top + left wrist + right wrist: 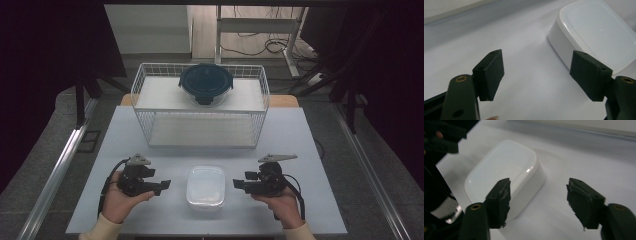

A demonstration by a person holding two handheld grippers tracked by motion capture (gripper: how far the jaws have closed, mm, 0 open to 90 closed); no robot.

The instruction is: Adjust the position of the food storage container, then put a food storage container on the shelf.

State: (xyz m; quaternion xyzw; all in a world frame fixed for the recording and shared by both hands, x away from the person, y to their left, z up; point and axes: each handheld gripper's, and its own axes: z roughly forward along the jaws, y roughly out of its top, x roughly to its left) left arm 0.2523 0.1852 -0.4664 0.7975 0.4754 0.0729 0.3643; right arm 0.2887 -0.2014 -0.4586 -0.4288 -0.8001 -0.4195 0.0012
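A white rectangular container (205,186) with its lid on sits on the table near the front edge, between my two grippers. My left gripper (164,186) lies to its left, pointing at it, jaws open and empty. In the left gripper view the container (596,32) lies just past the right-hand pad, and the gripper (539,75) holds nothing. My right gripper (238,184) lies to the container's right, also open and a short gap away from it. In the right gripper view the container (504,170) sits behind the left-hand pad, and the gripper (540,200) is empty.
A white wire basket rack (200,107) stands at the back of the pale table (300,150). On its upper shelf rests a round container with a dark blue lid (206,82). The left hand and its gripper (441,137) show at the top left of the right gripper view.
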